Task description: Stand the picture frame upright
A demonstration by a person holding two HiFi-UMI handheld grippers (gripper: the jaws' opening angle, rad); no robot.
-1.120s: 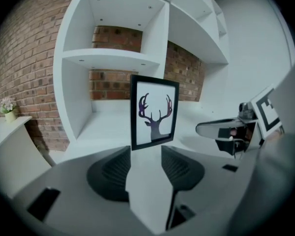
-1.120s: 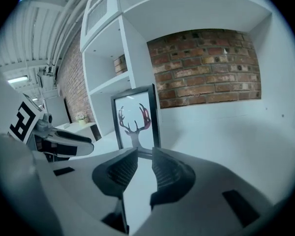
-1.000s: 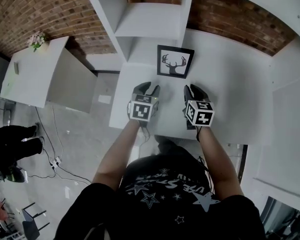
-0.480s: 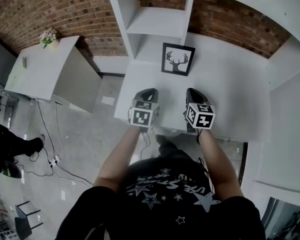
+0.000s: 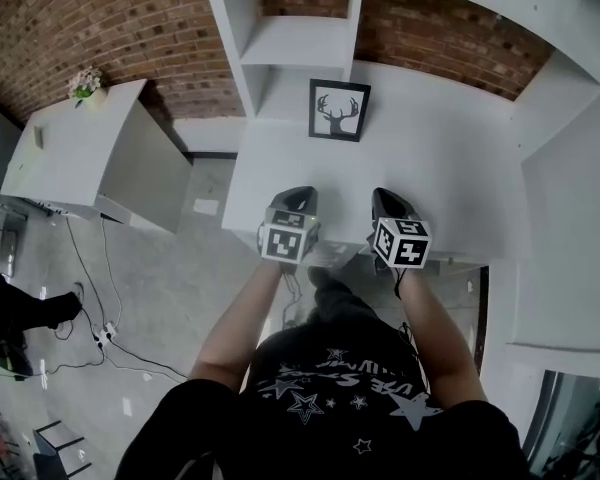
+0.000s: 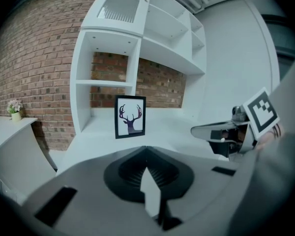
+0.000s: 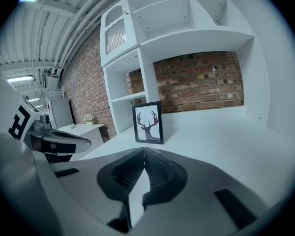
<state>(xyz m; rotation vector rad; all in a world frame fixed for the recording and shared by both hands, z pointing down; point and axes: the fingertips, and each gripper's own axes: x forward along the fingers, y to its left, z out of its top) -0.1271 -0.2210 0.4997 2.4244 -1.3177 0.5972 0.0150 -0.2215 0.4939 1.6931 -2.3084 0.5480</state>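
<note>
Standing picture frame (image 5: 339, 110) beyond empty, just-closed left gripper (image 5: 304, 191), right gripper (image 5: 379, 193).

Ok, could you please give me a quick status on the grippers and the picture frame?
Left gripper and right gripper just closed, both shut, empty. Picture frame upright on the desk, apart from both. Nothing in the way.

Black rectangular picture frame (image 5: 339, 110), upright.
It holds a white print of a dark antlered stag and stands on the white desk (image 5: 450, 168), just beside the white shelf unit (image 5: 280, 43).
</note>
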